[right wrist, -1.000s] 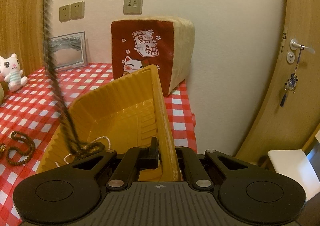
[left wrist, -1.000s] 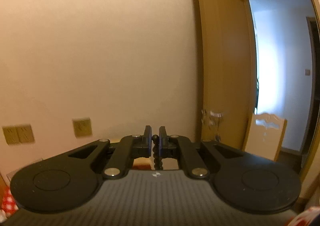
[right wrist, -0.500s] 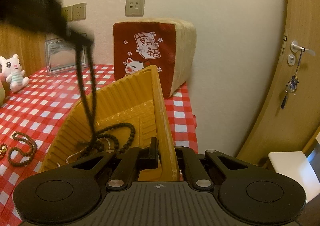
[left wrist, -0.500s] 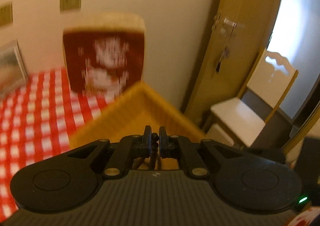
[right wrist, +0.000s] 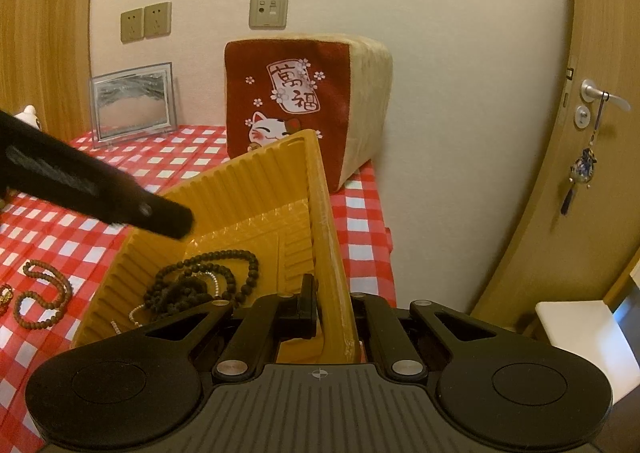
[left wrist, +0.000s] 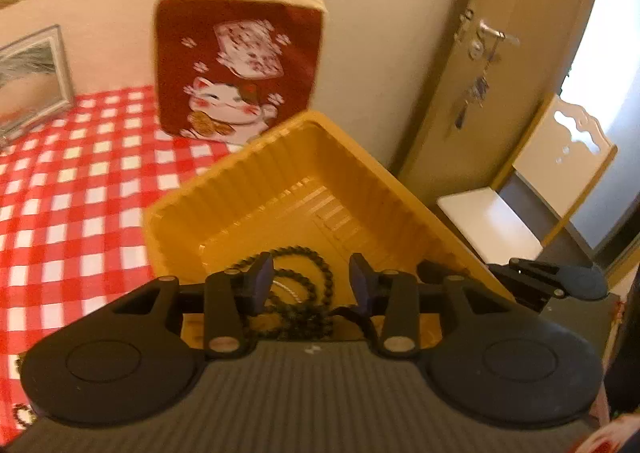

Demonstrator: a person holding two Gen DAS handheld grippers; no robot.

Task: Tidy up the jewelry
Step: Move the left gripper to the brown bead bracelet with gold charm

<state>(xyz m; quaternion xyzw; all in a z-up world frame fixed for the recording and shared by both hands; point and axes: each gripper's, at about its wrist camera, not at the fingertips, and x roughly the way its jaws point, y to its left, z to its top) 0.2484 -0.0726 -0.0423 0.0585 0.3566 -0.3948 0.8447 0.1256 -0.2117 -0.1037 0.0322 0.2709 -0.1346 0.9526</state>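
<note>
A yellow ribbed tray [left wrist: 260, 181] sits tilted on the red checked tablecloth. My left gripper [left wrist: 312, 281] hovers just over it, jaws opening, pads touching nothing. Below them a dark bead necklace [left wrist: 298, 323] lies coiled on the tray floor. In the right wrist view the same necklace [right wrist: 192, 289] rests on a thin white pearl chain [right wrist: 136, 313], with a left finger [right wrist: 160, 215] above the tray's left wall. My right gripper [right wrist: 334, 305] is shut on the tray's right wall [right wrist: 332, 277]. A brown bead necklace [right wrist: 40, 293] lies on the cloth, left of the tray.
A red cat cushion [right wrist: 296, 101] stands behind the tray against the wall, with a silver picture frame [right wrist: 132, 105] to its left. The table edge runs just right of the tray; beyond it are a wooden door [right wrist: 592, 157] and a white seat [right wrist: 580, 325].
The left gripper dropped from facing the wall to just over the tray and opened. The dark necklace it was dangling now lies in the tray. The right gripper has not moved.
</note>
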